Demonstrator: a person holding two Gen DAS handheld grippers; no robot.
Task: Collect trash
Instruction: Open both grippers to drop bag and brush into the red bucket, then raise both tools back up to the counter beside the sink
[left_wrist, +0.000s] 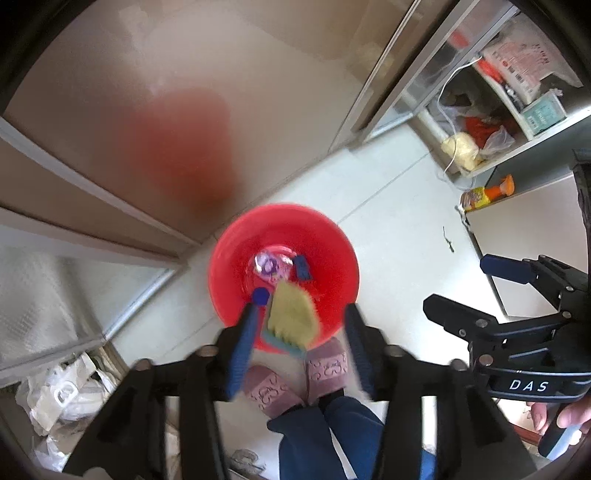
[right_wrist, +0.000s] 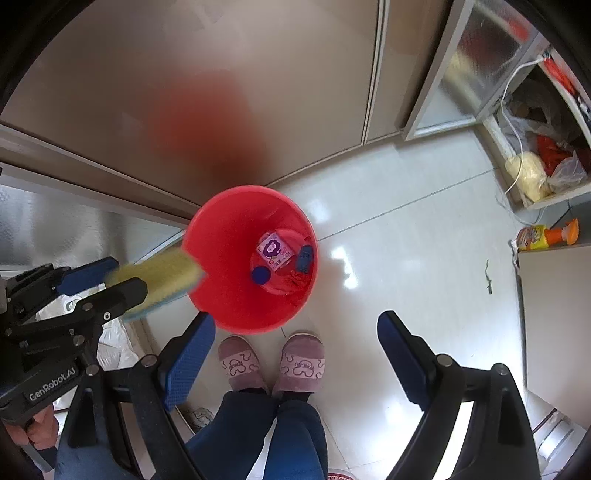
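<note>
Sponge (left_wrist: 291, 314), yellow-green with a pale blue underside, sits blurred between the parted fingers of the left hand-held gripper (left_wrist: 301, 317), above the near rim of a red bucket (left_wrist: 332, 258); the pads do not press on it, so it is released. From the right wrist view the same sponge (right_wrist: 162, 275) pokes out past the left hand-held gripper (right_wrist: 107, 280) at the bucket's (right_wrist: 221, 229) left rim. Inside the bucket lie a purple-and-white packet (right_wrist: 274, 249), a round blue cap (right_wrist: 261, 275) and a blue block (right_wrist: 305, 258). The right hand-held gripper (right_wrist: 295, 332) hangs spread wide and empty over the floor (right_wrist: 406, 240), just beside the bucket. The person's pink slippers (right_wrist: 273, 363) stand on the floor right next to the bucket's near side. Near the floor's right edge lies an orange spray bottle (right_wrist: 546, 236).
</note>
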